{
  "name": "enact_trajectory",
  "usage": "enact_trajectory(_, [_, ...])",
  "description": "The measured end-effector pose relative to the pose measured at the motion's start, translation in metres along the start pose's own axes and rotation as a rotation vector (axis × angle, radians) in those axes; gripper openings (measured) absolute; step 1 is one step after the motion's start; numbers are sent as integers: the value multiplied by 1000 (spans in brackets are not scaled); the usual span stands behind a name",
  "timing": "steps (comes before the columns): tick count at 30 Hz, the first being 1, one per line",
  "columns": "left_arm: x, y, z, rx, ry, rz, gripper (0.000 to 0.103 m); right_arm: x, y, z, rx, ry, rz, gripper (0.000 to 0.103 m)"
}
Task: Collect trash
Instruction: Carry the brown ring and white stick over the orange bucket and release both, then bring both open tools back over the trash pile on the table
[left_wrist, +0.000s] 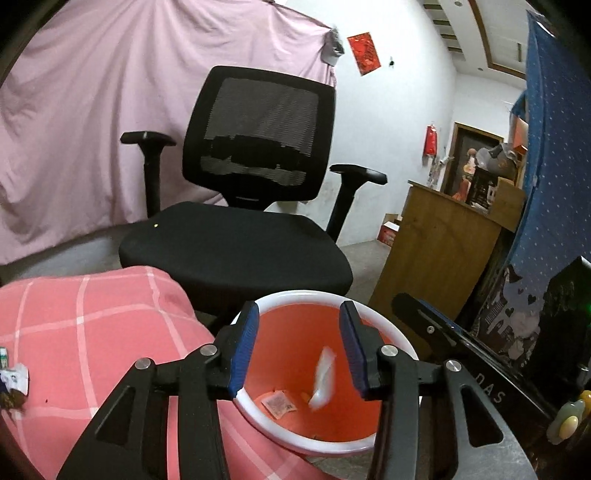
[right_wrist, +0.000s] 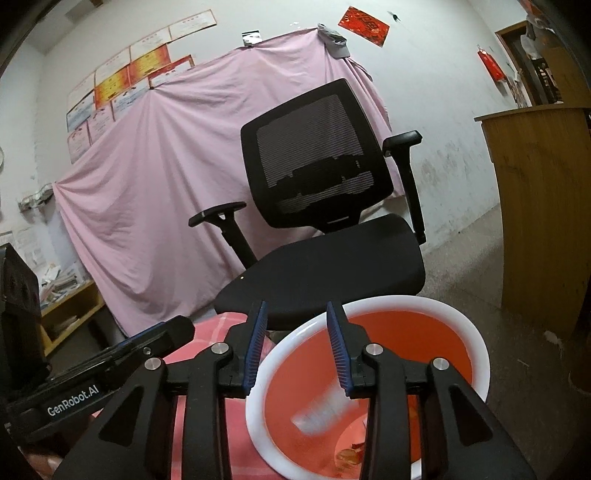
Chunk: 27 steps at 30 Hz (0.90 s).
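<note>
Our left gripper (left_wrist: 299, 347) above the orange bin (left_wrist: 295, 439), blue pads spread with nothing between them, a blurred white scrap (left_wrist: 323, 376) inside the bin, beside our pink checked cloth (left_wrist: 92, 339), black chair (left_wrist: 236, 243) behind.

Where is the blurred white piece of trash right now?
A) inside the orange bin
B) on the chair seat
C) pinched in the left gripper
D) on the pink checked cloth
A: the blurred white piece of trash appears within the orange bin, below the white rim, and both the left gripper and right gripper are open and hold nothing.
</note>
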<state>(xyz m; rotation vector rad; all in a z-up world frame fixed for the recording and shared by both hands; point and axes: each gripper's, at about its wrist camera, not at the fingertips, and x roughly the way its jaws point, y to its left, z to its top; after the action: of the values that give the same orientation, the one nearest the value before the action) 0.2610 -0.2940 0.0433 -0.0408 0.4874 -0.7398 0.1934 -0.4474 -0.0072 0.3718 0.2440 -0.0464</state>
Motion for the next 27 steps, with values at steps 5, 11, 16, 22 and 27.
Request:
enact_trajectory(5, [-14, 6, 0, 4, -31, 70, 40, -2, 4, 1, -6, -23, 15, 35])
enact_trajectory(11, [-44, 21, -1, -14, -100, 157, 48, -8, 18, 2, -18, -69, 48, 48])
enact_trajectory(16, [-76, 37, -2, -18, -160, 239, 58, -18, 38, 3, -23, -149, 55, 90])
enact_trajectory(22, [-115, 61, -10, -68, -214, 342, 82, -32, 63, 1, -8, -266, 90, 103])
enact_trajectory(27, [-157, 79, -24, -106, -328, 468, 102, -29, 92, -5, -69, -267, 132, 103])
